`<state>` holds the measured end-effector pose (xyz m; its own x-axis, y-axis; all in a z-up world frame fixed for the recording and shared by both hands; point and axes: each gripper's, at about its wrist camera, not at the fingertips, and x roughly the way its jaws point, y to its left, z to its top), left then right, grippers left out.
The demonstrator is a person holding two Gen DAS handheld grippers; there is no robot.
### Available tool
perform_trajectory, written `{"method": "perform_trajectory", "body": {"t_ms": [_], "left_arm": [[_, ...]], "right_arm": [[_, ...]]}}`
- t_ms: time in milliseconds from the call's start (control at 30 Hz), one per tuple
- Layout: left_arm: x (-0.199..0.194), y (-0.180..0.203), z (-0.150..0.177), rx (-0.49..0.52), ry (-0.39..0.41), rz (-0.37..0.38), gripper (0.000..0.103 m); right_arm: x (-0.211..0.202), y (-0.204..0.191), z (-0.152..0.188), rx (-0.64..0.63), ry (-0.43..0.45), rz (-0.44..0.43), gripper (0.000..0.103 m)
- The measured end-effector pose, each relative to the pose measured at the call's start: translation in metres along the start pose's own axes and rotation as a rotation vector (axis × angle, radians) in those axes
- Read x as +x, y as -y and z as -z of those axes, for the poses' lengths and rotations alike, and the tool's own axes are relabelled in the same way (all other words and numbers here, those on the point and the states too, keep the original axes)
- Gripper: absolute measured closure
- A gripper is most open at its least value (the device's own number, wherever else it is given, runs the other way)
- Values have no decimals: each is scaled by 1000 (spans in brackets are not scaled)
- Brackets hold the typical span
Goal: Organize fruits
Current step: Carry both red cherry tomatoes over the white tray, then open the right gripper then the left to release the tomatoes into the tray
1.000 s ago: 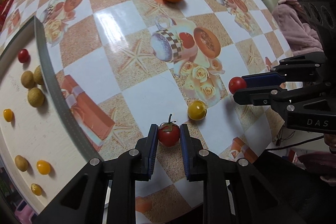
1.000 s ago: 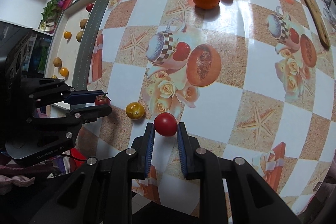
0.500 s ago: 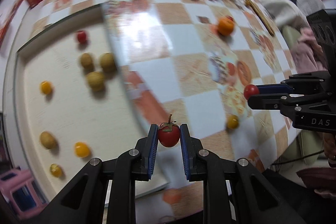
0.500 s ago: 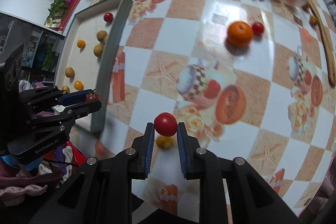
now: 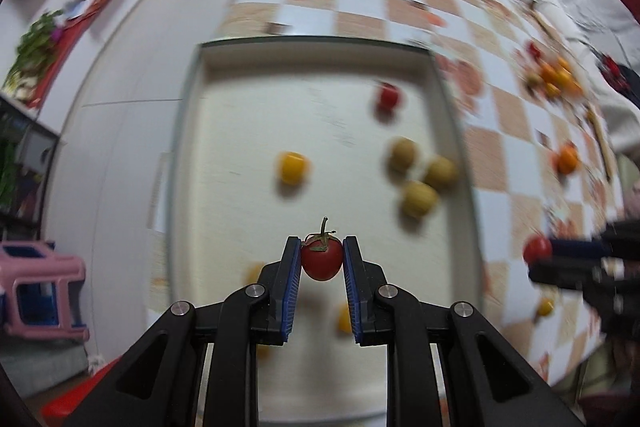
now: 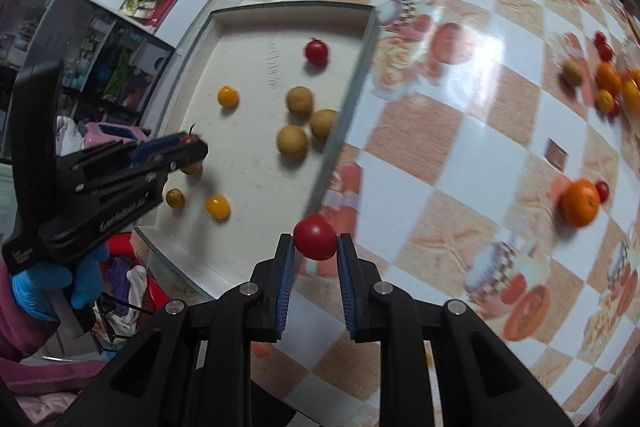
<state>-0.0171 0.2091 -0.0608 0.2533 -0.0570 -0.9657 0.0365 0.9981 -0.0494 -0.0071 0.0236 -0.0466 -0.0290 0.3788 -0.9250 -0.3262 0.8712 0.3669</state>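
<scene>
My left gripper [image 5: 322, 259] is shut on a red cherry tomato with a green stem [image 5: 322, 261] and holds it above the white tray [image 5: 256, 99]. It also shows in the right wrist view [image 6: 188, 143], over the tray's near left part. My right gripper [image 6: 315, 245] is shut on a red cherry tomato [image 6: 315, 237] above the checkered tablecloth, just right of the tray's rim [image 6: 340, 123]. The tray holds a red tomato [image 6: 317, 51], three brown fruits [image 6: 293, 141] and several small yellow tomatoes [image 6: 228, 96].
An orange [image 6: 580, 202] with a small red tomato beside it lies on the tablecloth at right. A cluster of oranges and small fruits [image 6: 608, 83] sits at the far right. A pink stool [image 5: 44, 291] stands below the table's left edge.
Both grippers have swung left with their tomatoes. The left one is now above the tray's middle. The right one has come close to the tray's right rim.
</scene>
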Motion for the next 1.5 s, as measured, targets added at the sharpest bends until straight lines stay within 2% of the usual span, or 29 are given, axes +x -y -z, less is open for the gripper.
{"method": "perform_trajectory", "body": {"t_ms": [100, 267, 533, 733, 767, 833, 967, 1033, 1067, 1100, 1133, 1200, 1333, 1500], "left_arm": [[8, -17, -8, -42, 1, -43, 81], [24, -30, -16, -44, -7, -88, 80], [38, -32, -19, -28, -27, -108, 80], [41, -27, -20, 6, -39, -108, 80], [41, -25, -21, 7, -42, -108, 80], [41, -23, -22, 7, -45, -108, 80], [41, -23, -25, 5, -58, -93, 80], [41, -25, -26, 3, -64, -87, 79], [41, -25, -26, 3, -67, -84, 72], [40, -24, -26, 0, -62, -87, 44], [38, -24, -25, -1, -44, -96, 25], [30, -20, -25, 9, -2, -108, 24], [30, -10, -24, 33, -24, -105, 24], [20, 5, -22, 75, -20, -108, 24]], "right_arm": [[15, -18, -7, -23, -25, 15, 79], [38, -34, -15, -36, -63, 48, 79], [70, -52, -20, -89, -105, 126, 79], [87, -67, -15, -185, -132, 168, 77], [89, -68, -13, -201, -131, 175, 75], [90, -74, -10, -227, -127, 170, 56], [83, -79, -4, -261, -103, 161, 48], [77, -83, 0, -284, -85, 153, 37], [73, -84, 2, -297, -71, 147, 34], [69, -85, 4, -304, -61, 141, 29], [64, -86, 6, -309, -48, 133, 23], [55, -87, 9, -309, -26, 117, 23], [42, -81, 15, -295, -5, 110, 22], [17, -64, 23, -269, 13, 125, 14]]}}
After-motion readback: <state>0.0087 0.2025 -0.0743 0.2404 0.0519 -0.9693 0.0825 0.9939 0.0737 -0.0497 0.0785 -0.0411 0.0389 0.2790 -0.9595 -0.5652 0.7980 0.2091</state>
